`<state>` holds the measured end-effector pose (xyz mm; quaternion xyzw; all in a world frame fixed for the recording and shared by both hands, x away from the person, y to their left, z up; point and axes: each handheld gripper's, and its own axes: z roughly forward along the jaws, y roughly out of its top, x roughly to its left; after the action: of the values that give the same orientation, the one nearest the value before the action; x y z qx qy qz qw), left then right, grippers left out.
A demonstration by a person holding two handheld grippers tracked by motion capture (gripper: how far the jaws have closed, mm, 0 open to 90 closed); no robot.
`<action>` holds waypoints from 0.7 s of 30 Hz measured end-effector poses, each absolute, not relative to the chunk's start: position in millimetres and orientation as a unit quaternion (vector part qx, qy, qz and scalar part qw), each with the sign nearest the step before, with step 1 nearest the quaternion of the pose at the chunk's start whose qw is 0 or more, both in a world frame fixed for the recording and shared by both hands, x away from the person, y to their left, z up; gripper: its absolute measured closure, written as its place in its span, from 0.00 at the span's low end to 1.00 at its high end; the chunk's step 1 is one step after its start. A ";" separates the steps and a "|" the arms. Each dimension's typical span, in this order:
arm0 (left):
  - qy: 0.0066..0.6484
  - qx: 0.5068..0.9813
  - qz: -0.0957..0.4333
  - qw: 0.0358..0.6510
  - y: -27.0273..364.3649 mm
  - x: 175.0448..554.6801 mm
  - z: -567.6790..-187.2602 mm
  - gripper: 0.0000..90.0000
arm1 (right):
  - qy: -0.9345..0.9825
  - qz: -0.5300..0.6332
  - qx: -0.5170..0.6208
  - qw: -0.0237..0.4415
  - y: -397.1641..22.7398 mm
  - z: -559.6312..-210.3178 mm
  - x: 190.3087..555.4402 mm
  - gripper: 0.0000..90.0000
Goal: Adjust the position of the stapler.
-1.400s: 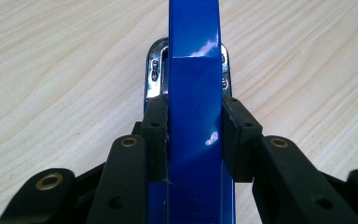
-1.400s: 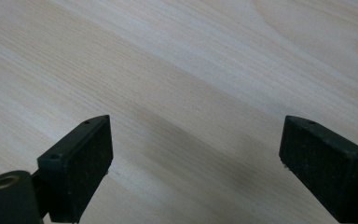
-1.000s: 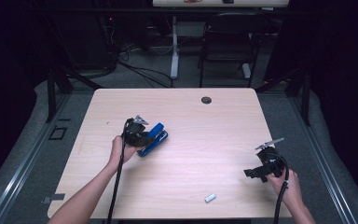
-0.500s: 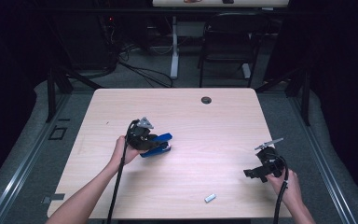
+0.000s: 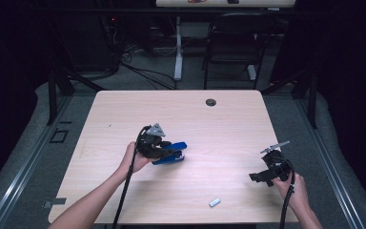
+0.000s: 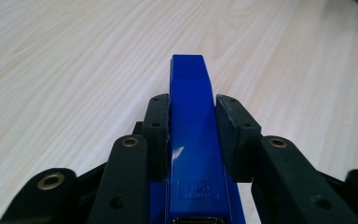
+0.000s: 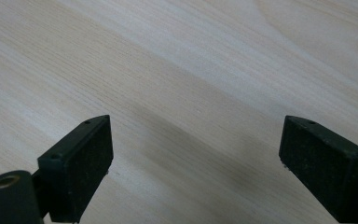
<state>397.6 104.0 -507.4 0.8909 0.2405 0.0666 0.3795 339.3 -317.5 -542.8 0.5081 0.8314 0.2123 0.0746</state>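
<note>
A blue stapler (image 5: 171,152) is held a little above the middle of the wooden table (image 5: 228,119), pointing right. My left gripper (image 5: 164,151) is shut on it. In the left gripper view both black pads press the stapler (image 6: 193,130) from either side, midway between them being my left gripper (image 6: 193,133). My right gripper (image 5: 257,177) hovers near the table's right front corner, held by a hand. In the right gripper view its pads (image 7: 81,163) stand far apart, so my right gripper (image 7: 200,163) is open over bare wood.
A small white strip, perhaps staples (image 5: 214,202), lies near the front edge between the hands. A dark round cable hole (image 5: 211,102) sits at the table's far edge. A chair (image 5: 231,47) and desk legs stand behind the table.
My left gripper has carried the stapler to the right and slightly up, turning it to point more rightward. The right gripper has stayed where it was.
</note>
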 end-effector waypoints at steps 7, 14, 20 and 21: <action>0.199 0.904 0.041 0.377 79.5 381.7 -508.9 0.74 | 0.833 0.212 0.507 0.072 -317.7 -543.1 339.5 0.10; 0.176 0.905 0.030 0.386 67.0 371.2 -510.6 0.74 | 0.834 0.205 0.506 0.076 -317.8 -543.1 339.5 0.10; 0.152 0.911 0.026 0.382 58.5 366.1 -517.1 0.74 | 0.833 0.208 0.508 0.072 -317.2 -543.7 339.7 0.10; 0.149 0.912 0.024 0.381 57.7 365.3 -518.1 0.74 | 0.832 0.209 0.508 0.070 -317.1 -543.8 339.6 0.10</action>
<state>365.3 57.7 -518.1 0.9122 0.1486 0.0235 0.3810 339.6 -317.1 -543.8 0.5083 0.8325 0.2092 0.0700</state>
